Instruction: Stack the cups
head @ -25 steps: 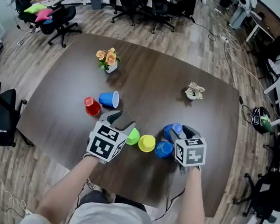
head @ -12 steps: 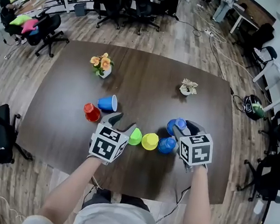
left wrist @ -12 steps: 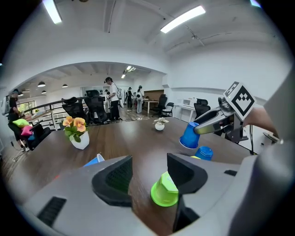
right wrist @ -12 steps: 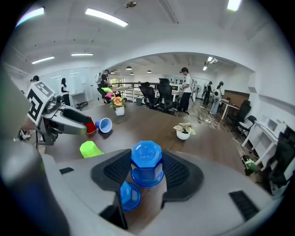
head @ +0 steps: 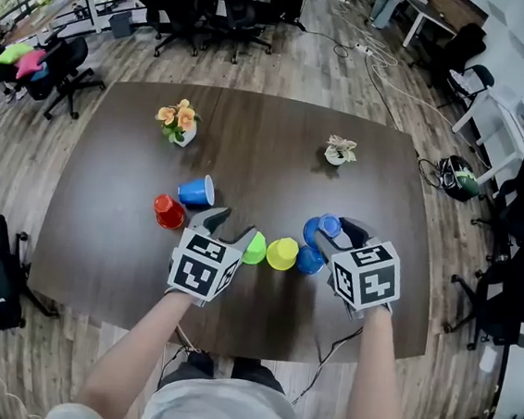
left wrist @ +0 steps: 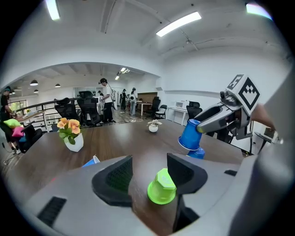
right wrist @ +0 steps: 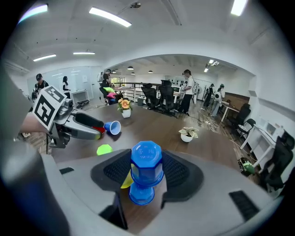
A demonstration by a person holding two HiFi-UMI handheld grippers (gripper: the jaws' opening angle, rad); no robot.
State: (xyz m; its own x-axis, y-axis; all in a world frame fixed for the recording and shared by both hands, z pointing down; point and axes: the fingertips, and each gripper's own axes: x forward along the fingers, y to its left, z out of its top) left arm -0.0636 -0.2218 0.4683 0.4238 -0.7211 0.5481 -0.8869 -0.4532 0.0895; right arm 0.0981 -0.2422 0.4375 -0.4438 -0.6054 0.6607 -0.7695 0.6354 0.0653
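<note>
Cup-stacking at an early stage: no finished stack is showing, and six cups are lying singly or in hand on the table (head: 101, 234). Taking the yellow cup (head: 283, 253) as landmark, the green cup (left wrist: 162, 188) is standing upside down just to its left, and a lower blue cup (head: 310, 261) is standing upside down just to its right. The red cup (head: 167, 211) and a tipped blue cup (head: 196, 190) are sitting well to its left and farther from the person. The right gripper (right wrist: 147, 170) is clamping its jaws on the held blue cup (right wrist: 146, 156). It is carrying that cup base-up directly above the lower blue cup, right of the yellow cup. Whether the two blue cups are touching cannot be told. Judging from this, the first nesting is in hand and the other four cups are waiting. The left gripper (left wrist: 148, 177) is pointing down at the table left of the yellow cup, with its jaws standing apart round the green cup and not pressing on it. Both forearms are reaching forward from the near table edge.
</note>
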